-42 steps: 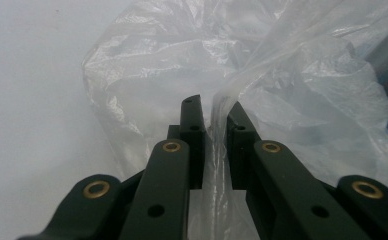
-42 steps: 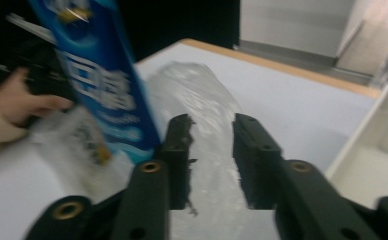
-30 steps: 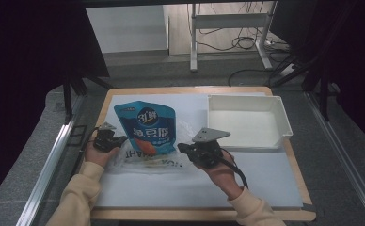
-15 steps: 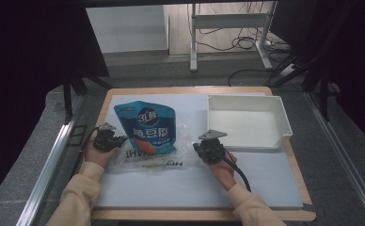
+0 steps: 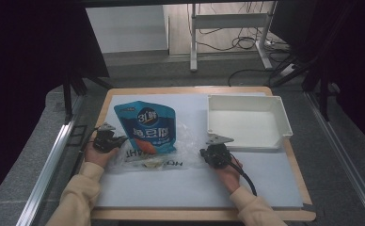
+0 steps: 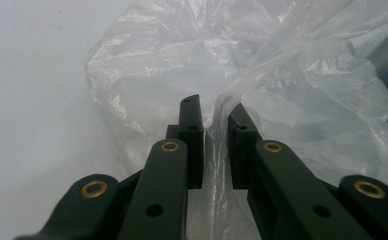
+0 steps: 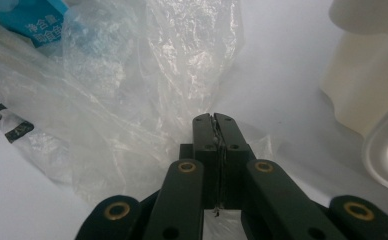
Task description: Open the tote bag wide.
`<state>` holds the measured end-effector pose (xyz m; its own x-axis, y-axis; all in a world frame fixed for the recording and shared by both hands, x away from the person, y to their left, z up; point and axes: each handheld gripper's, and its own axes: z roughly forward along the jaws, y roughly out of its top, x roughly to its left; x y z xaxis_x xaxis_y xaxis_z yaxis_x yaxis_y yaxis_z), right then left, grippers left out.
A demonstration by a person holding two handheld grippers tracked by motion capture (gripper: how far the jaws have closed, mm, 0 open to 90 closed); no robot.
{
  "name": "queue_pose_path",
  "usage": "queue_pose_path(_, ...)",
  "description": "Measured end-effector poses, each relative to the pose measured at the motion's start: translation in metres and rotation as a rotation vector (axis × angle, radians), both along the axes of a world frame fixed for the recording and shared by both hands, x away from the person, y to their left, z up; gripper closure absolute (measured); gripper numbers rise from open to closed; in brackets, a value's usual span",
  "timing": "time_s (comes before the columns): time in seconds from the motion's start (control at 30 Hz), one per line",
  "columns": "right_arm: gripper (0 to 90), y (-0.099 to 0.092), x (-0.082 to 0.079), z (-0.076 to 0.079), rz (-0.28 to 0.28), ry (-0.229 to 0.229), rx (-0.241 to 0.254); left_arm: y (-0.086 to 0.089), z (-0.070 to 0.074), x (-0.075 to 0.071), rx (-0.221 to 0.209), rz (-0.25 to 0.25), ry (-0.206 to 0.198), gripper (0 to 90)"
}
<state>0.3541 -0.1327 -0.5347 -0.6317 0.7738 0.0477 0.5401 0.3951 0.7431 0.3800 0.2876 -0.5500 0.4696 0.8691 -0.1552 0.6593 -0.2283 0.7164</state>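
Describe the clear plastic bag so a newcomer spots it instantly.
On the white table mat, left of the white tray, lies a blue pouch. The clear plastic bag spreads crumpled around its lower end, see-through with black lettering, pinched at each side by a gripper.

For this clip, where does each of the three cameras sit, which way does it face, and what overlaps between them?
High view: fixed above the person's side, looking forward and down on the table; both sleeved forearms and each hand-held gripper show, left and right.
Left gripper view: rides the left hand-held gripper, looking along its jaws at the clear plastic bag pinched between them.
Right gripper view: rides the right hand-held gripper, jaws shut on the bag's film, white tray beside.
Shared: bag and blue pouch.
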Motion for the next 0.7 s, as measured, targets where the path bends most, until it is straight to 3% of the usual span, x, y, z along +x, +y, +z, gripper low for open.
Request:
queue_pose_path(0.5,87.7,0.000,-0.001,0.001,0.011,-0.027,0.007,0.001,0.002,-0.001,-0.005,0.019,-0.009,75.3)
queue_pose_path(0.7,87.7,-0.002,0.000,0.006,0.014,-0.037,0.024,0.007,0.014,-0.004,-0.052,0.022,-0.041,66.7)
